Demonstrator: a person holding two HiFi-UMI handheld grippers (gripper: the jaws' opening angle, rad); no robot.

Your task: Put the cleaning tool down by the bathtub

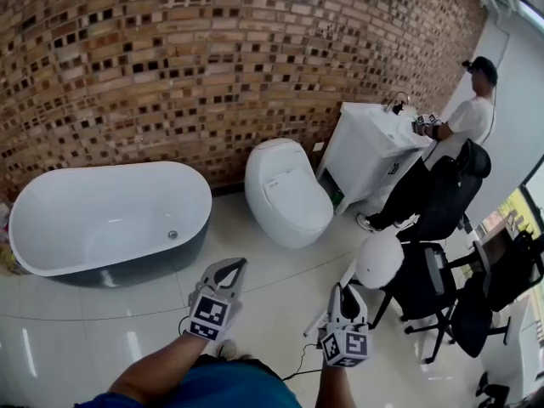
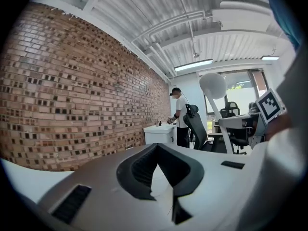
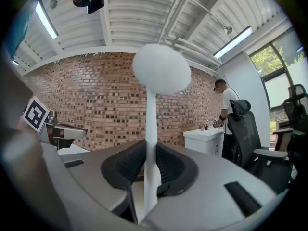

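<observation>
Right gripper (image 1: pixel 341 293) jaws clamp the white cleaning tool (image 1: pixel 378 260) by its handle; left gripper (image 1: pixel 231 269) jaws closed, empty; bathtub (image 1: pixel 47 189) nearby.

Your right gripper (image 3: pixel 150 170) pinches the white, round-headed cleaning tool's (image 3: pixel 160 70) thin handle, well apart from the oval bathtub (image 1: pixel 93 212).

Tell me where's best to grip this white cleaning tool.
Grip the thin straight handle below the round head, from the side, fingers across it, as the right gripper does; the head looks too wide.
</observation>
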